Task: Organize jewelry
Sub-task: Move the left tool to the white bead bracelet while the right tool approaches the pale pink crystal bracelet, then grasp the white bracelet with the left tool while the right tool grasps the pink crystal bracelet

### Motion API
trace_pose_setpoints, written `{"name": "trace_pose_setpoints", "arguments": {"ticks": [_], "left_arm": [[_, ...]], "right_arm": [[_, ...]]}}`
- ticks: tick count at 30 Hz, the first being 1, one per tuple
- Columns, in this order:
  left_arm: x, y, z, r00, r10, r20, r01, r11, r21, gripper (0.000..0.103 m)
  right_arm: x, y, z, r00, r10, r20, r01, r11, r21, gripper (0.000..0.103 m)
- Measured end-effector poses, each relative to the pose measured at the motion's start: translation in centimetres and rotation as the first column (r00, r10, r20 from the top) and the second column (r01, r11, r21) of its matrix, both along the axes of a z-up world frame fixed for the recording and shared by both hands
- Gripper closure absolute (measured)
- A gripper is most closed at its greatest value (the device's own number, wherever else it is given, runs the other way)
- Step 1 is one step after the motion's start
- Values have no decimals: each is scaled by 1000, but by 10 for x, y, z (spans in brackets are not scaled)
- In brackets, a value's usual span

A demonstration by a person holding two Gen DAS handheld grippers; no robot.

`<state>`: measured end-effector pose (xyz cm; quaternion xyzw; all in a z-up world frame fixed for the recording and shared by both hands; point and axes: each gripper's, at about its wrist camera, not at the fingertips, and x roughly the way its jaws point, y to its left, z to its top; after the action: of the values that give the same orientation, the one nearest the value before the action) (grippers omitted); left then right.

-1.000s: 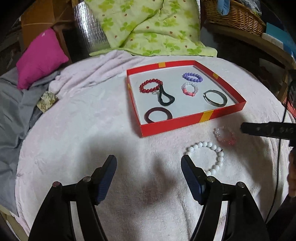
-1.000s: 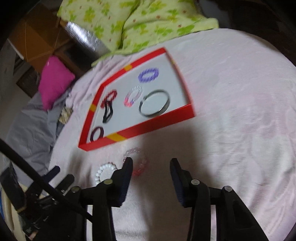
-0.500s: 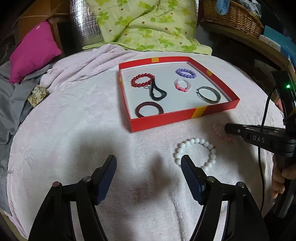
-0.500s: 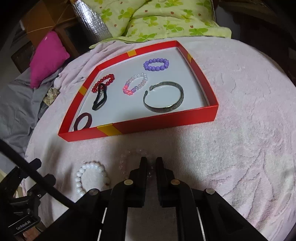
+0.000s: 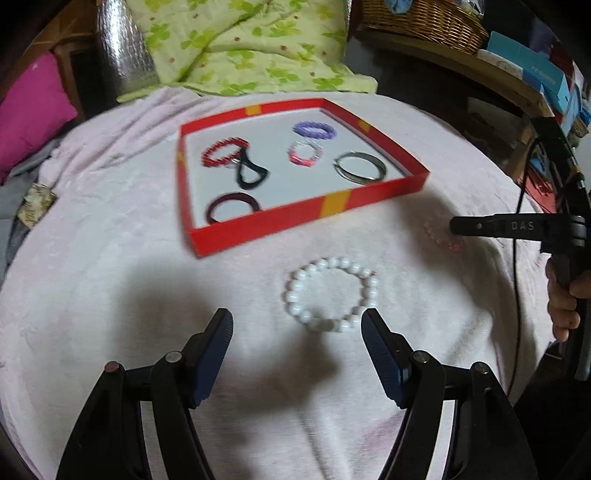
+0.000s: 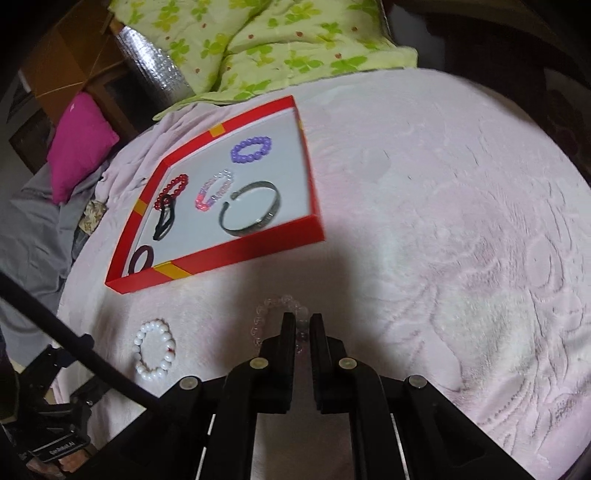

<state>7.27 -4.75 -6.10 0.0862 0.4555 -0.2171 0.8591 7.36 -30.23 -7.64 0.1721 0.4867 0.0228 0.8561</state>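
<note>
A red tray (image 5: 258, 230) (image 6: 236, 254) on the pink blanket holds several bracelets: red beads (image 5: 221, 150), purple beads (image 5: 314, 130), a pink-clear one (image 5: 304, 153), a metal bangle (image 5: 360, 168), a black loop and a dark ring (image 5: 232, 206). A white bead bracelet (image 5: 330, 293) (image 6: 155, 349) lies in front of the tray, just ahead of my open, empty left gripper (image 5: 297, 332). My right gripper (image 6: 302, 328) (image 5: 458, 225) is shut on a clear pink bead bracelet (image 6: 273, 314) (image 5: 443, 240) that rests on the blanket.
A green floral quilt (image 5: 240, 48) and a magenta cushion (image 5: 26, 114) lie behind the tray. A wicker basket (image 5: 424, 22) and boxes stand on a shelf at the back right. A grey cloth (image 6: 26, 229) hangs at the left edge.
My right gripper has closed on the clear pink bracelet. My left gripper has moved toward the white bead bracelet, still open.
</note>
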Motion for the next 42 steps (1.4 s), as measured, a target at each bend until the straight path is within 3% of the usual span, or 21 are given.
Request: {"name": "trace_pose_setpoints", "arguments": {"ticks": [3,10,13,18,21,23,26,33,42], "left_arm": [[2,-9,-7,999,-5,-37,5,1000,1,30],[8,-18,-17,996,36,-80,-38,999,-17,30],[3,-26,-17,998,3,-69,-4,1000,-11,30],[5,-32,-27,997,-9,-79,9,1000,3,30],[8,-28,-28,996,-3,-85,0,999,-40,30],[10,-24,-28,996,2,-91,-8,997,-71,36],[12,-23,-29,996,-6,-93,-2,996,-92,53],[11,-26,-30,996,-24,-87,15,995,-95,56],[9,-28,-29,995,-50,-84,40,992,-116,81]], "right_arm": [[2,-5,-10,999,0,-46,2,1000,28,94],[1,-11,-12,998,-1,-55,5,997,72,94],[1,-15,-13,998,-2,-59,7,995,97,92],[-4,-22,-8,998,-14,-55,21,989,143,93],[-8,-24,-1,1000,-17,-17,19,988,156,92],[-8,-24,3,1000,-16,-1,16,987,160,92],[-7,-24,-2,999,-21,-34,26,988,149,92],[-2,-25,-9,998,-23,-58,31,988,149,92],[-1,-14,-10,999,6,-48,-2,996,85,92]]}}
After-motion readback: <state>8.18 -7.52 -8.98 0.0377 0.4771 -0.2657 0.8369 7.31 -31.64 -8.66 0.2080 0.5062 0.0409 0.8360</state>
